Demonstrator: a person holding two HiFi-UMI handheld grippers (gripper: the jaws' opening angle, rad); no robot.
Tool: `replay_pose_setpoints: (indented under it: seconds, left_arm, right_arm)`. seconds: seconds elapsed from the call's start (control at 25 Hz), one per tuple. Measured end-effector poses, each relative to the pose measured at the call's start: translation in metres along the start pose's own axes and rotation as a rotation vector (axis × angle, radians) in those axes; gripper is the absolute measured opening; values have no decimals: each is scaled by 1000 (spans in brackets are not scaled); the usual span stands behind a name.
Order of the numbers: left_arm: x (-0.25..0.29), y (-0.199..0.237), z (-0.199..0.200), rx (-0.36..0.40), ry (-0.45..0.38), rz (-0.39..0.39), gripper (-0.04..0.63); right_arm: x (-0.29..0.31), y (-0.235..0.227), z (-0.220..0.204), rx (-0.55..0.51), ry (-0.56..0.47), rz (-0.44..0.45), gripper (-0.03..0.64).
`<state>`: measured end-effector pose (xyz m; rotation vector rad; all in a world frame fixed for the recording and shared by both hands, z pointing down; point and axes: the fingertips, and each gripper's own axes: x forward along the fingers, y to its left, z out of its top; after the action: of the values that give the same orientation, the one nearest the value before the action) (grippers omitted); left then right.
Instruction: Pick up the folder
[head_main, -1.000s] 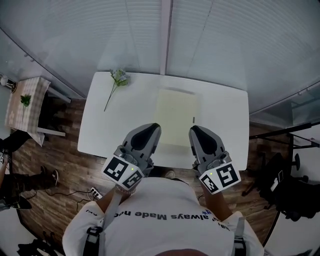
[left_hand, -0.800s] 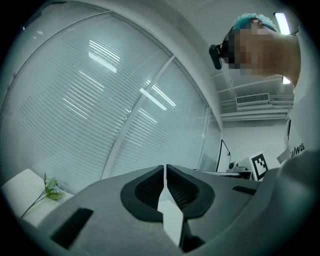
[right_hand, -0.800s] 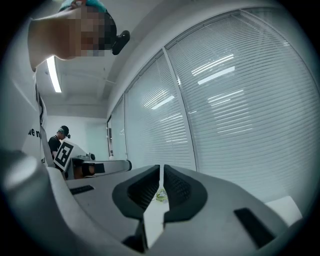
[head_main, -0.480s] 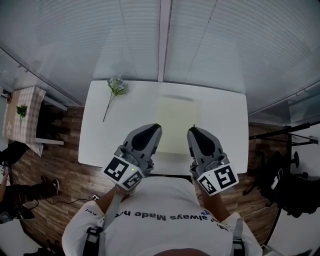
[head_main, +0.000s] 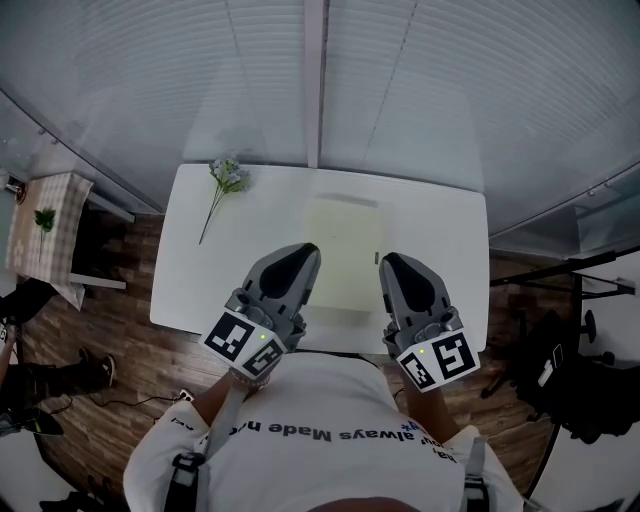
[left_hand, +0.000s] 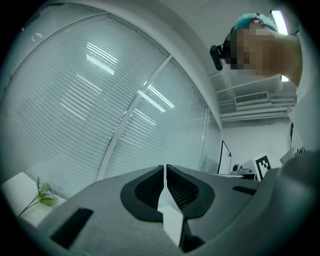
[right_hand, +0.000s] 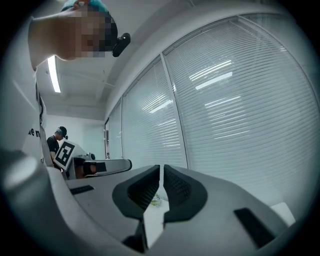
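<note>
A pale yellow folder (head_main: 343, 255) lies flat on the white table (head_main: 440, 240), near the table's front edge. My left gripper (head_main: 304, 252) hovers over the folder's near left corner, and its jaws are shut with nothing between them. My right gripper (head_main: 388, 262) hangs just past the folder's right edge, also shut and empty. Both point level toward the blinds. The left gripper view shows its shut jaws (left_hand: 165, 172) against the blinds, and the folder is hidden there. The right gripper view likewise shows only closed jaws (right_hand: 161, 175).
A flower sprig (head_main: 222, 185) lies at the table's far left corner, also seen as the sprig (left_hand: 44, 194). White blinds (head_main: 320, 80) stand behind the table. A small checkered side table (head_main: 45, 225) is at left, and dark equipment (head_main: 565, 380) on the wooden floor at right.
Both grippers have shifted slightly together and stay shut. The table and folder have slid a little left in the head view.
</note>
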<state>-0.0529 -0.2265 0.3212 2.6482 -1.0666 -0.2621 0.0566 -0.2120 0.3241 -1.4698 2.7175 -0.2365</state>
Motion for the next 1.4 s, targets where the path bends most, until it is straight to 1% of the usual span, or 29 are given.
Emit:
replay_pose_setpoints:
  seconds: [0.2,0.4,0.56,0.76,0.84,0.96,1.08,1.24,1.4]
  left_arm:
    - [5,-10,-5,6,7,7,23]
    - [6,-9,-6,9,11,18,23]
    - [8,-6,-13,-7,31,18,23]
    - [9,1,-22,0,65,31,23]
    - [11,7,-28,0,80,37,23]
    - [12,13,-39,-9,104,44,23]
    - [12,21,-51,-23,125,55,28]
    - [14,37,-75,-31,177,74,71]
    - [12,58,-103,-71,232,104,94]
  right_arm:
    - [-9,-10,1,7,-7,0,28]
    - [-11,-12,1,6,-9,3,29]
    - [-9,-13,-5,9,5,9,29]
    - [-7,-17,-16,22,29,12,31]
    - [-4,-21,-23,29,42,13,32]
    - [-1,-26,-35,37,63,6,67]
    - [0,-32,-48,51,86,-4,83]
    - [2,-45,-72,94,125,-15,104]
    - [5,-61,-103,131,172,-39,135]
